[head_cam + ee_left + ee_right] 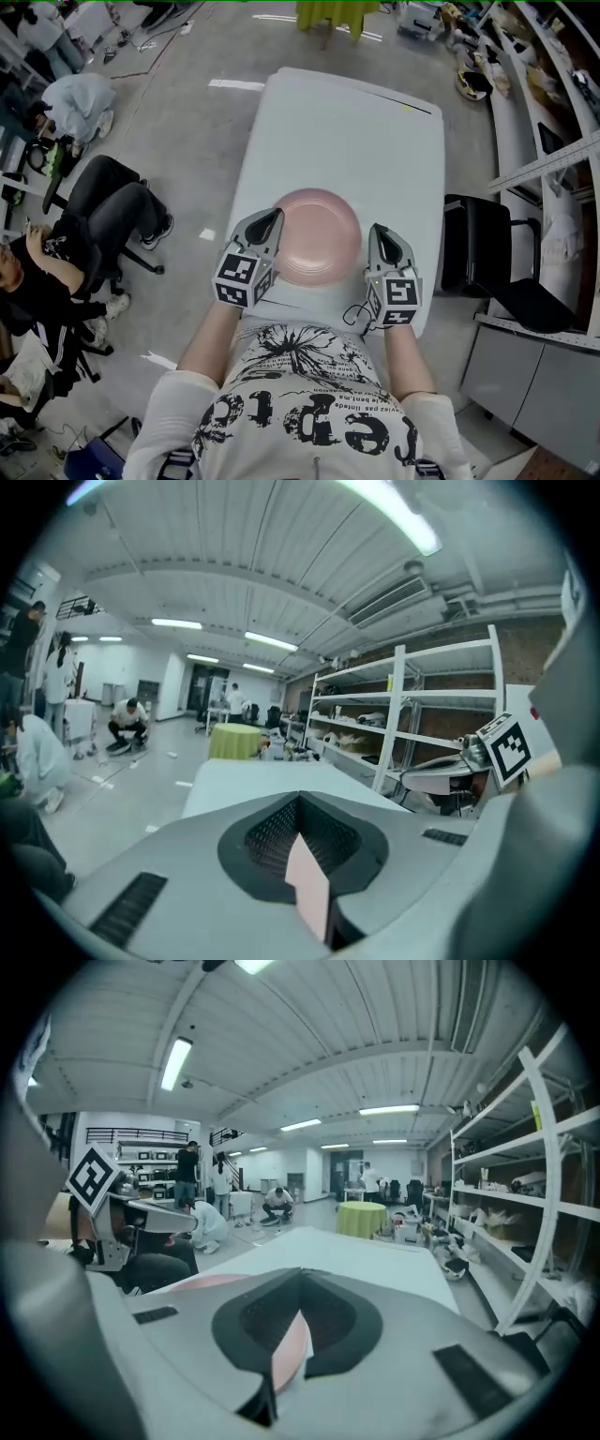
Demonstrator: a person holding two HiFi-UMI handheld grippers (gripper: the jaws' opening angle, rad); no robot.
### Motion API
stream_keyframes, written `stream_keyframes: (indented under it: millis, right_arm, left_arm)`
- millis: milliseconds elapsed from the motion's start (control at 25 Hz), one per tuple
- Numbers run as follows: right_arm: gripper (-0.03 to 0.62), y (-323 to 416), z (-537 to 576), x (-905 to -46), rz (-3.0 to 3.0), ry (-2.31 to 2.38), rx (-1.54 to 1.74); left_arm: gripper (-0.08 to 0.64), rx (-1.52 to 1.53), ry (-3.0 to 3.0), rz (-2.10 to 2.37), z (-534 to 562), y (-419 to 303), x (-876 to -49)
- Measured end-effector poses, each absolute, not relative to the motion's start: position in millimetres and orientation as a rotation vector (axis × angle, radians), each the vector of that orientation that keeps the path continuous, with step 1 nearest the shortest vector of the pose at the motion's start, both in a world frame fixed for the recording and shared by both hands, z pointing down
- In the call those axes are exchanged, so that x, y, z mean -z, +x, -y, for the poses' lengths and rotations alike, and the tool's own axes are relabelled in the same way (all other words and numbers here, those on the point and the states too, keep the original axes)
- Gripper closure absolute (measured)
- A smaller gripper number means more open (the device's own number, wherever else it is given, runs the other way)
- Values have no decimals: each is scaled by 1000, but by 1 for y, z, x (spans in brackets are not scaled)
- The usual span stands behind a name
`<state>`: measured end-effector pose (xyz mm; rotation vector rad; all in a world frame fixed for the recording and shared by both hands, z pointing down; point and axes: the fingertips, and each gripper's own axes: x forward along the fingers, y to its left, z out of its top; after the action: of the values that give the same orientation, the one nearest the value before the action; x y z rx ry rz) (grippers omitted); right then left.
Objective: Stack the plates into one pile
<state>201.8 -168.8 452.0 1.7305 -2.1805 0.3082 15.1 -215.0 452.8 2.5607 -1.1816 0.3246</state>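
Observation:
A pink plate pile lies on the white table, near its front edge. My left gripper rests at the pile's left rim, with its tip just over the edge. Shut, my right gripper sits a little off the right rim. In the left gripper view the jaws are shut, and a pink sliver shows in the slit below the tips. The right gripper view has its jaws shut too, with pink plate to their left. No grip on the plate is visible.
A black chair stands close to the table's right side, with shelving beyond it. Left of the table are a black office chair and a seated person. A green-draped table stands past the far end.

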Motion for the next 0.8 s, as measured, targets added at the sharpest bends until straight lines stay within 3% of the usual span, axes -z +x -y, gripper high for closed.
stream_keyframes:
  millis: [280,800]
  right_arm:
    - [588,186,169,-427,2331,1695,-216]
    - [587,178,175,-424,2368,1656,-231]
  left_arm:
    - [551,-161,2743,1041,210,34,-425]
    - [551,-163,2750,996,212,39,-424]
